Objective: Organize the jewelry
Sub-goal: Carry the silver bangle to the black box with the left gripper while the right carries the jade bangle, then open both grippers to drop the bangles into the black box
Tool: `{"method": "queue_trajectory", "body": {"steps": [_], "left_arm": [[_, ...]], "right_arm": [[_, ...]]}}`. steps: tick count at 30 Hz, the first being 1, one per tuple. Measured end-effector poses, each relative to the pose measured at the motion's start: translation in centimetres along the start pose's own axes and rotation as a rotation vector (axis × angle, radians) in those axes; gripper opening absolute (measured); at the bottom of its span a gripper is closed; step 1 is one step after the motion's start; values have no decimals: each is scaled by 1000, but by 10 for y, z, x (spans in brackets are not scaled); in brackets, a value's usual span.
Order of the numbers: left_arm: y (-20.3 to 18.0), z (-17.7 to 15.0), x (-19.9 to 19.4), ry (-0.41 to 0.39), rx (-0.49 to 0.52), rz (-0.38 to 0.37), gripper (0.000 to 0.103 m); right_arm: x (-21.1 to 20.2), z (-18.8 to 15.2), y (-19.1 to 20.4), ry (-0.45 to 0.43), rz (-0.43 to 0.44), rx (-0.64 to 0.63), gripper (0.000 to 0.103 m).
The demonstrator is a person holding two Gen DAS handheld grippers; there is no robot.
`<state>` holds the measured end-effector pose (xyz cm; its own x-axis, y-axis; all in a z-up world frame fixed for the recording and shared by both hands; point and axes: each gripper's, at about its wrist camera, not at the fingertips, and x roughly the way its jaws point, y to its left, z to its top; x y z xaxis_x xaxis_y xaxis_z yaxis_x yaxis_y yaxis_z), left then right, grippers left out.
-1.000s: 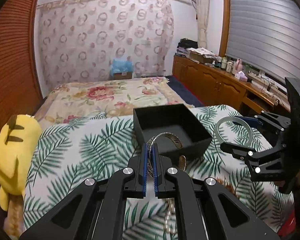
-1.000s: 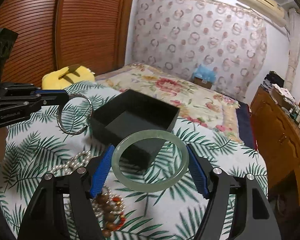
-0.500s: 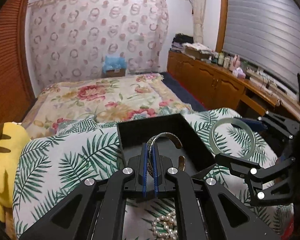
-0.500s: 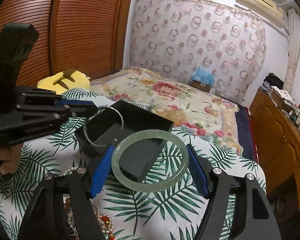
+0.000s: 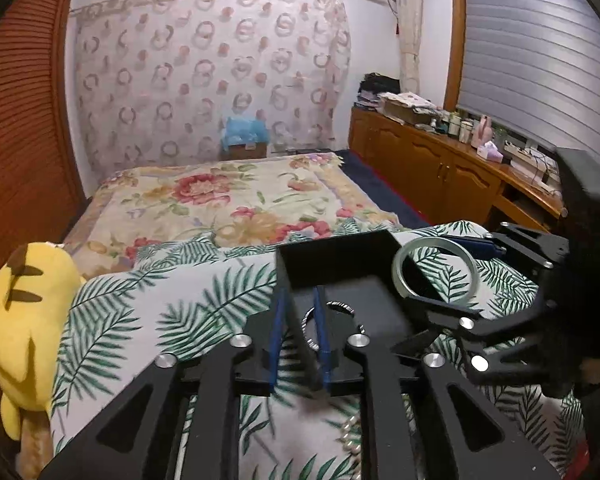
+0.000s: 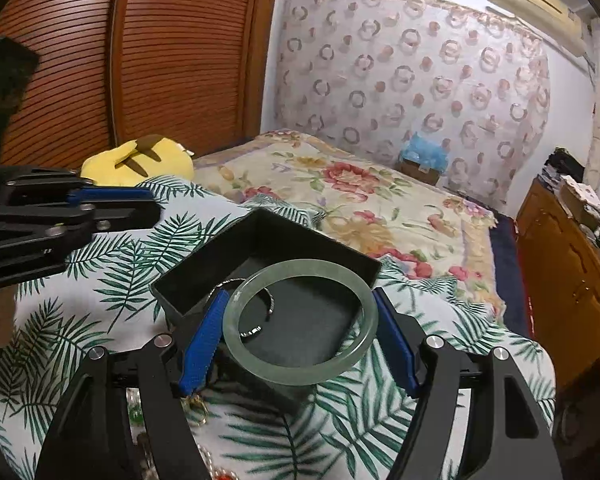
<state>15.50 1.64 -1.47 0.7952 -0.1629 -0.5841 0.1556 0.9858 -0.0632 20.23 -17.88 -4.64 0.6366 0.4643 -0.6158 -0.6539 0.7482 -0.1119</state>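
Note:
A black open box point(image 6: 260, 236) sits on the palm-leaf cloth; it also shows in the left wrist view point(image 5: 340, 252). A silver bangle point(image 6: 256, 304) lies inside it, also visible past my left fingers point(image 5: 332, 320). My left gripper point(image 5: 299, 340) is open and empty at the box's near wall; it shows at left in the right wrist view point(image 6: 112, 204). My right gripper point(image 6: 300, 336) is shut on a pale green jade bangle point(image 6: 300, 376), held flat above the box; it also shows in the left wrist view point(image 5: 432, 276).
Pearl and bead strands point(image 5: 352, 436) and more jewelry point(image 6: 196, 404) lie on the cloth near me. A yellow plush toy point(image 5: 24, 312) sits at the left edge. A floral bed point(image 5: 228, 200) lies beyond. A wooden cabinet point(image 5: 440, 168) runs along the right.
My left gripper opened and let the silver bangle drop into the box. My right gripper carried the jade bangle forward over the box.

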Motion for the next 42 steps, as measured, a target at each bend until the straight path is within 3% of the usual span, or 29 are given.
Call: {"method": "queue_trajectory", "body": {"steps": [2, 9, 13, 23, 29, 34, 42], "left_arm": [[5, -4, -6, -3, -3, 11, 22], [15, -20, -21, -13, -2, 25, 71], [17, -28, -24, -13, 1, 28, 87], [10, -54, -28, 21, 49, 27, 95], [9, -71, -24, 91, 50, -3, 95], [2, -81, -16, 149, 83, 0, 95], [-8, -95, -6, 230, 129, -16, 95]], "right_arm": [[8, 1, 3, 17, 9, -6, 74], [34, 2, 16, 74, 21, -25, 74], [37, 3, 15, 74, 25, -7, 77], [-11, -6, 9, 18, 58, 30, 75], [-42, -37, 8, 51, 91, 45, 59], [-54, -66, 11, 87, 124, 42, 35], [-61, -98, 25, 154, 172, 19, 15]]}}
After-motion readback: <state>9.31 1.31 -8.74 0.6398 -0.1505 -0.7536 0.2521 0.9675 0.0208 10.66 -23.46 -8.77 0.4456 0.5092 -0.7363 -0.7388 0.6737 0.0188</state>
